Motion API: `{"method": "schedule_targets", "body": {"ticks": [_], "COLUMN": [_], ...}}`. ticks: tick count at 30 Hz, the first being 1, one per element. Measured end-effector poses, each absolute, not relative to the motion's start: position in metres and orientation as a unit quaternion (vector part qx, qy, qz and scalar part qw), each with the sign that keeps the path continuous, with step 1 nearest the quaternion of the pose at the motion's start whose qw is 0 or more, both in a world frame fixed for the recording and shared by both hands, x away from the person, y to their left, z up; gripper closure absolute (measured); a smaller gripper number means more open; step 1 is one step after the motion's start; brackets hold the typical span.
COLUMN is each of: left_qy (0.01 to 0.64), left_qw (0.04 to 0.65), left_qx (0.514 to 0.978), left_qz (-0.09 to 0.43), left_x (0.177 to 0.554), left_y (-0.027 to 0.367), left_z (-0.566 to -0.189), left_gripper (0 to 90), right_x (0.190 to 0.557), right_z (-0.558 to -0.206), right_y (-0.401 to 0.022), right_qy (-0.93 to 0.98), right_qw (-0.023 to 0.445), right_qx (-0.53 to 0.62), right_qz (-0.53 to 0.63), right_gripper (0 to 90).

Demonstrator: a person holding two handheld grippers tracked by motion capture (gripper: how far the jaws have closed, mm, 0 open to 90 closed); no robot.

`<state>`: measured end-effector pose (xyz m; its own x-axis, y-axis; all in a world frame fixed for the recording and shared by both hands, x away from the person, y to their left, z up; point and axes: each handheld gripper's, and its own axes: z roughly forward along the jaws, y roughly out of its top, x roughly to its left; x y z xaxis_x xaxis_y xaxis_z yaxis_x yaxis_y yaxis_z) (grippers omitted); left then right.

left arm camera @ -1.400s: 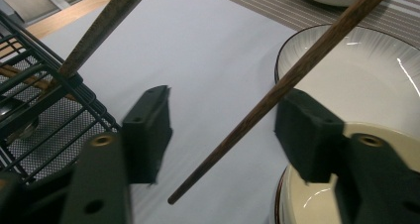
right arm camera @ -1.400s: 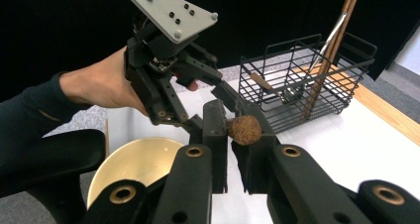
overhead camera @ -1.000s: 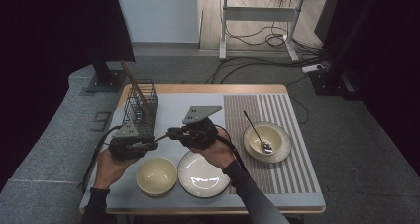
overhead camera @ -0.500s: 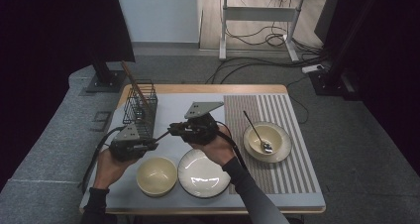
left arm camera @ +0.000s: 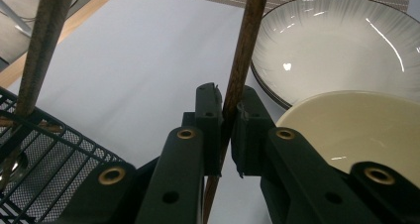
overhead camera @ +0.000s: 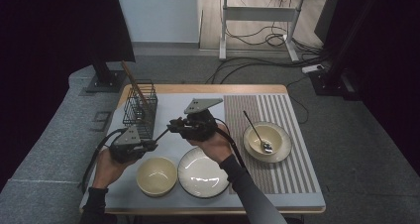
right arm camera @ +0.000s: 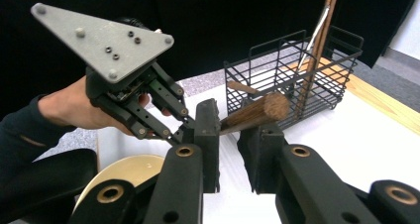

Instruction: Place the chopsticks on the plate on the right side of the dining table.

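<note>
Two grippers are met over the middle of the table (overhead camera: 297,194), joined by one wooden stick (left arm camera: 243,50). The stick is seen clamped between the jaws of the left gripper (overhead camera: 151,145), pads pressed on both sides of it in the left gripper view, the closing having only just been finished. From there it is run up and across to the right gripper (overhead camera: 171,126), whose jaws have just been easing apart; in the right gripper view the stick's round end (right arm camera: 275,106) is shown between them, a gap visible on the right side, so no squeeze is being applied there. A wire basket (overhead camera: 140,107) is stood just behind the left gripper, with more sticks leaned in it. Close to the person, a cream bowl (overhead camera: 157,176) and a white ribbed plate (overhead camera: 202,172) are set side by side, and a second bowl with a spoon (overhead camera: 258,135) is placed on the striped mat (overhead camera: 287,159).
</note>
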<state>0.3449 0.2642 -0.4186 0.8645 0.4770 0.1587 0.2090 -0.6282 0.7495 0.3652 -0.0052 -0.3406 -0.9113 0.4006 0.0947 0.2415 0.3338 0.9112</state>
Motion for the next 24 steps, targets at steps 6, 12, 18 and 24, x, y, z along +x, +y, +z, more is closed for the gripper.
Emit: {"method": "schedule_targets", "body": {"ticks": [6, 12, 18, 24], "left_qy": [0.179, 0.184, 0.189, 0.195], "left_qw": [0.389, 0.39, 0.373, 0.371], "left_qx": [0.887, 0.887, 0.894, 0.895], "left_qz": [0.172, 0.167, 0.163, 0.155], "left_x": [0.343, 0.345, 0.346, 0.348], "left_y": [0.262, 0.263, 0.261, 0.261], "left_z": [-0.417, -0.415, -0.416, -0.417], "left_gripper": [85.6, 85.7, 85.7, 85.7], "right_x": [0.371, 0.375, 0.38, 0.383], "right_z": [-0.339, -0.339, -0.337, -0.336], "right_y": [-0.004, -0.004, -0.003, -0.002], "right_qy": [0.807, 0.807, 0.799, 0.801], "right_qw": [0.086, 0.113, 0.134, 0.163], "right_qx": [0.221, 0.238, 0.258, 0.267], "right_qz": [0.541, 0.528, 0.526, 0.51], "right_gripper": [73.0, 62.2, 50.0, 44.8]}}
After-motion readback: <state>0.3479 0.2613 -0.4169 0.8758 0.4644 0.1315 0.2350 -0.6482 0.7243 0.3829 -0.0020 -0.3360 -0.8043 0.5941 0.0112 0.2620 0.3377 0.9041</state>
